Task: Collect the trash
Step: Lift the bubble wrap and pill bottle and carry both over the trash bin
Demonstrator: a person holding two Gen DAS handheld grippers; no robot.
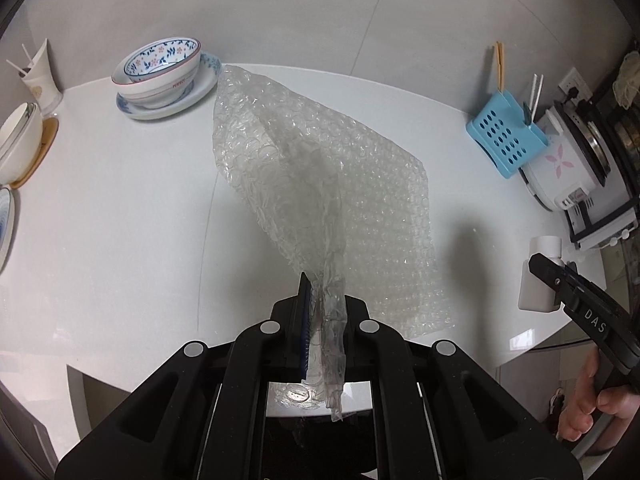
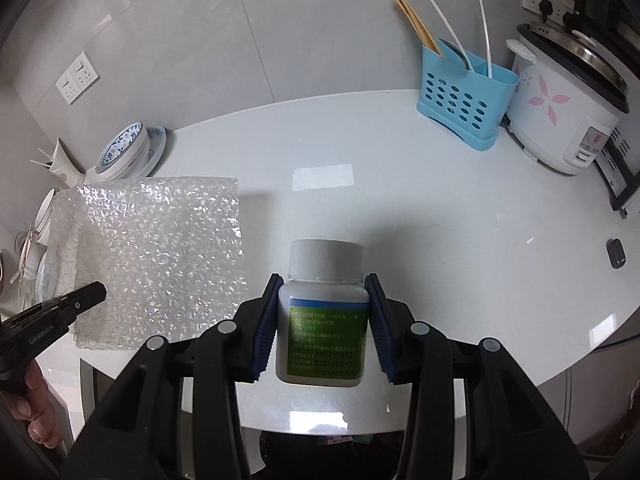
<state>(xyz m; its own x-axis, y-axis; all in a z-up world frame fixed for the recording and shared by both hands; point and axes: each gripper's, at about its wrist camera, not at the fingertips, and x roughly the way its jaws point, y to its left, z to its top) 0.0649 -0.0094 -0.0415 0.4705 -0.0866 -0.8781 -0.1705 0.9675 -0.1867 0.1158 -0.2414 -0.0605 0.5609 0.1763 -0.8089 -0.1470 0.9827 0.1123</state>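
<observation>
Bubble wrap (image 1: 320, 184) hangs pinched in the left gripper (image 1: 316, 308), fingers closed on it, over the worktop's (image 1: 120, 220) front edge. Right gripper (image 2: 323, 320) clamps a white pill bottle (image 2: 324, 312). Bowls (image 1: 160, 72) back-left corner, blue utensil caddy (image 2: 464, 104) and rice cooker (image 2: 560, 108) back-right.

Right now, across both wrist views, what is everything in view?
bubble wrap: 1, clear, hanging from left gripper
pill bottle: 1, white, green label, in right gripper
stacked bowls: patterned, back left on plate
utensil caddy: 1, blue, back right
rice cooker: 1, white, far right
countertop: 1, white
left gripper: black, shut on bubble wrap
right gripper: black, shut on pill bottle
</observation>
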